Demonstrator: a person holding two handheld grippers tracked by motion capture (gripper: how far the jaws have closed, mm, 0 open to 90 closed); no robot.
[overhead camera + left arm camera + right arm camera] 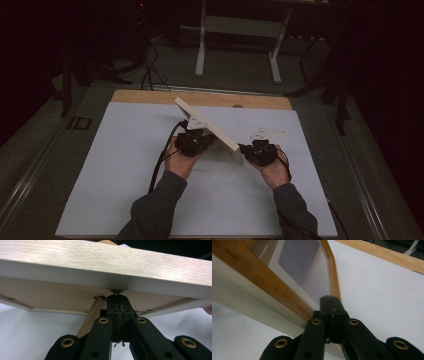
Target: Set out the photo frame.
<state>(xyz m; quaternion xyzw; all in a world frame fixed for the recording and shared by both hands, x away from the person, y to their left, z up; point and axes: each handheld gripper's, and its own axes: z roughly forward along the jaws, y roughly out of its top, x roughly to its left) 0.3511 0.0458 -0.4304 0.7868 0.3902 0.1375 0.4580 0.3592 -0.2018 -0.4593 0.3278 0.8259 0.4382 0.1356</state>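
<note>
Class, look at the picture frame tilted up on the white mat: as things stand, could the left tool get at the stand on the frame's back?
Probably yes. The left tool, jaws shut, already sits at the back of the picture frame, beside the stand, with nothing between them.

Wood table (150, 96) w/ white sheet (125, 165) over most of top; picture frame (210, 127) standing tilted on sheet.

The picture frame (210, 127) is pale wood with a fine grain, its back board tan. Both hand-held grippers are black with brass rivets. The tabletop (125, 165) is white, edged in light wood.
</note>
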